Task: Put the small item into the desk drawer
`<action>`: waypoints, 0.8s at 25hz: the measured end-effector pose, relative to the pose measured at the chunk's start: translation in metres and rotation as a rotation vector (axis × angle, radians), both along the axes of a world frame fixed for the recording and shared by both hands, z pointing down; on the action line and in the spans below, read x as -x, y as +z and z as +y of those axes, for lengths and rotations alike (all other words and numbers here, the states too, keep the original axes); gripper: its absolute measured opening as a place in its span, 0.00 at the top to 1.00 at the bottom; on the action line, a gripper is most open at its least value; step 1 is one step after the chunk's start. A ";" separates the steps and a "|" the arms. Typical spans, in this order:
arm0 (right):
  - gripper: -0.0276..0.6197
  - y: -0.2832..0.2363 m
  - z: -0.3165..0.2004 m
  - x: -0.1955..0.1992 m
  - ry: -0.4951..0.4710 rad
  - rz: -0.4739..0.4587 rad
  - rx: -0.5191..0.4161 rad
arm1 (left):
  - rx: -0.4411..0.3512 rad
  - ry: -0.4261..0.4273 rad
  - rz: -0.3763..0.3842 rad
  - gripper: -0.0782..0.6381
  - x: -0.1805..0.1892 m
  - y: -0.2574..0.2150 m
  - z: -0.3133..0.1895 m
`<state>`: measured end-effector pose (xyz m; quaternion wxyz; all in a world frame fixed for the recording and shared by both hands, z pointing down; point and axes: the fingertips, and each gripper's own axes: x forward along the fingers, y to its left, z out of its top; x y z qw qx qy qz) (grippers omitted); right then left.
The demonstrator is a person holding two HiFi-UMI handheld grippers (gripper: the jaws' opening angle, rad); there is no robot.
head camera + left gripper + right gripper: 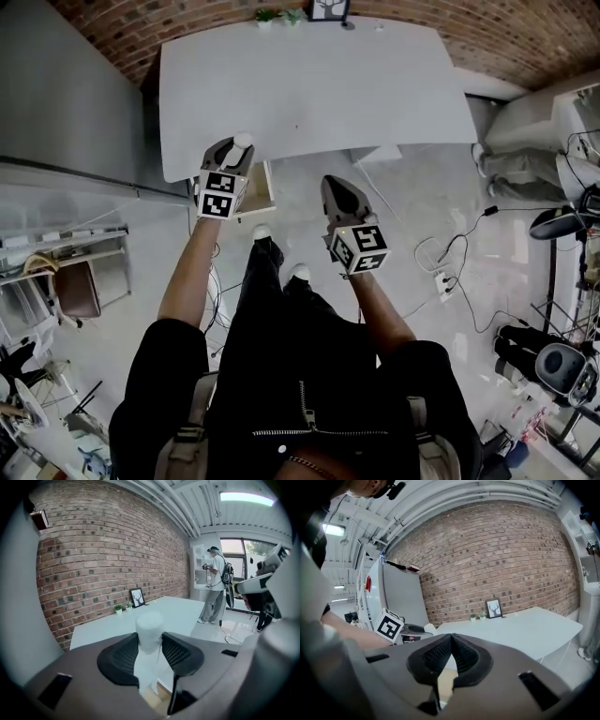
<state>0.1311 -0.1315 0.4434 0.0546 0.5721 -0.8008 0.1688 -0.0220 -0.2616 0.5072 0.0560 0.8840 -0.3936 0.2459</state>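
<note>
The small item point(243, 141) is a white upright cylinder, and my left gripper point(236, 152) is shut on it at the near left edge of the white desk point(309, 84). Just below it the open drawer point(260, 192) shows a light wooden inside. In the left gripper view the white cylinder point(149, 634) stands between the two dark pads of the left gripper point(150, 656), with the drawer's wood point(154, 698) beneath. My right gripper point(339, 194) hangs over the floor in front of the desk, shut and empty. In its own view the right gripper point(451, 651) has its pads pressed together.
A framed picture point(328, 9) and small plants point(277, 15) stand at the desk's far edge against the brick wall. Cables and a power strip point(441, 279) lie on the floor at right. A chair point(77, 289) and shelves stand at left. A person point(215, 590) stands beyond the desk.
</note>
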 end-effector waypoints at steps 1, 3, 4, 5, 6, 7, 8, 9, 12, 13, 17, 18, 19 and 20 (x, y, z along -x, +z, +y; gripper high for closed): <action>0.95 -0.003 0.004 0.002 -0.014 0.001 -0.009 | -0.008 -0.006 0.003 0.66 0.002 -0.005 0.007; 0.95 -0.009 0.010 0.006 -0.040 0.005 -0.026 | -0.025 -0.020 0.014 0.66 0.007 -0.016 0.021; 0.95 -0.011 0.012 0.008 -0.051 0.008 -0.034 | -0.031 -0.028 0.017 0.66 0.011 -0.021 0.028; 0.95 -0.013 0.014 0.010 -0.061 0.010 -0.041 | -0.035 -0.036 0.019 0.66 0.015 -0.025 0.035; 0.95 -0.014 0.016 0.012 -0.070 0.012 -0.047 | -0.038 -0.043 0.018 0.66 0.019 -0.028 0.042; 0.95 -0.016 0.017 0.015 -0.080 0.012 -0.053 | -0.043 -0.049 0.017 0.66 0.024 -0.031 0.049; 0.95 -0.018 0.018 0.018 -0.091 0.012 -0.058 | -0.049 -0.053 0.017 0.66 0.028 -0.033 0.055; 0.95 -0.020 0.019 0.022 -0.102 0.013 -0.064 | -0.055 -0.057 0.015 0.66 0.032 -0.036 0.061; 0.95 -0.028 0.020 0.032 -0.129 0.014 -0.080 | -0.065 -0.064 -0.003 0.66 0.044 -0.041 0.077; 0.95 -0.030 0.020 0.035 -0.133 0.011 -0.085 | -0.065 -0.070 -0.003 0.66 0.048 -0.042 0.082; 0.95 -0.034 0.022 0.047 -0.160 0.006 -0.092 | -0.063 -0.097 0.002 0.66 0.062 -0.041 0.094; 0.95 -0.034 0.022 0.049 -0.168 0.009 -0.092 | -0.063 -0.101 0.002 0.66 0.064 -0.041 0.097; 0.95 -0.034 0.023 0.051 -0.175 0.012 -0.093 | -0.063 -0.102 0.000 0.66 0.065 -0.040 0.098; 0.95 -0.034 0.022 0.053 -0.181 0.014 -0.092 | -0.063 -0.103 -0.002 0.66 0.066 -0.040 0.099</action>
